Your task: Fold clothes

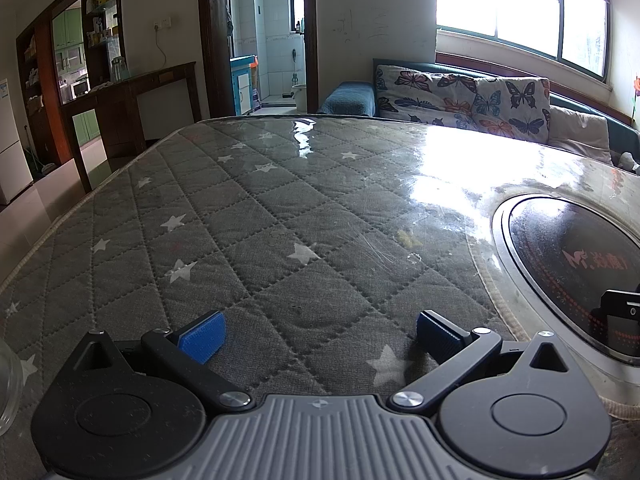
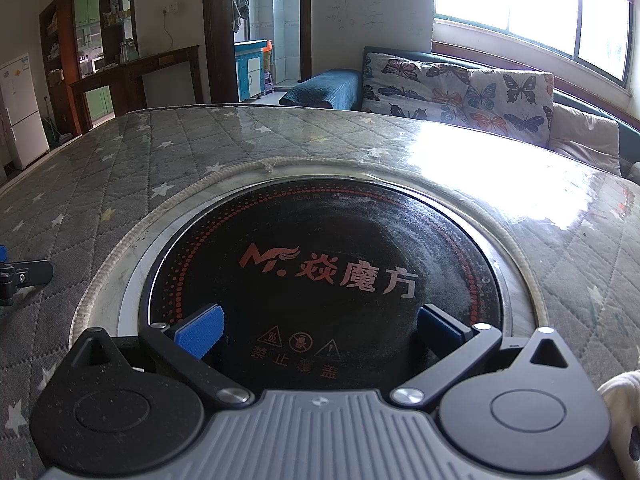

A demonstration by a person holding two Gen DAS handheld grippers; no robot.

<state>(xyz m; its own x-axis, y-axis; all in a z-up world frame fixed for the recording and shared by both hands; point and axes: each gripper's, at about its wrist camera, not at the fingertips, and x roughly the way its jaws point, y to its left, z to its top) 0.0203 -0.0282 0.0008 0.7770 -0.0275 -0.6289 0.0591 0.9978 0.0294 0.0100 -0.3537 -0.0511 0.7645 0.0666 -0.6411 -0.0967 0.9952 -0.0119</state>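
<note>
A table (image 1: 248, 208) draped in a grey quilted cover printed with white stars, under a glossy clear sheet, stretches ahead of both hand-held grippers, sunlight from the window (image 1: 520, 4) glaring off its far right part. Beyond its far edge stands a sofa (image 1: 460, 100) with a butterfly-patterned throw. Set into the table, a round black heating plate (image 2: 320, 264) with red lettering and a ring of red dots lies directly beneath and ahead of the right gripper (image 2: 320, 334), and to the right of the left gripper (image 1: 320, 334). The left gripper hovers low over the bare quilt, its blue-padded fingers (image 1: 202, 334) spread wide with nothing between them. The right gripper's fingers (image 2: 200, 330) are likewise spread wide and hold nothing. In the right wrist view, part of the left gripper shows at the left edge; in the left wrist view, a dark piece of the right gripper (image 1: 620, 312) shows over the plate. A pale, cream-coloured fabric (image 2: 620, 412), seemingly the garment though too little shows to be sure, sits at the right gripper's lower right. A clear glass rim (image 1: 8, 388) is just visible to the left gripper's lower left.
</note>
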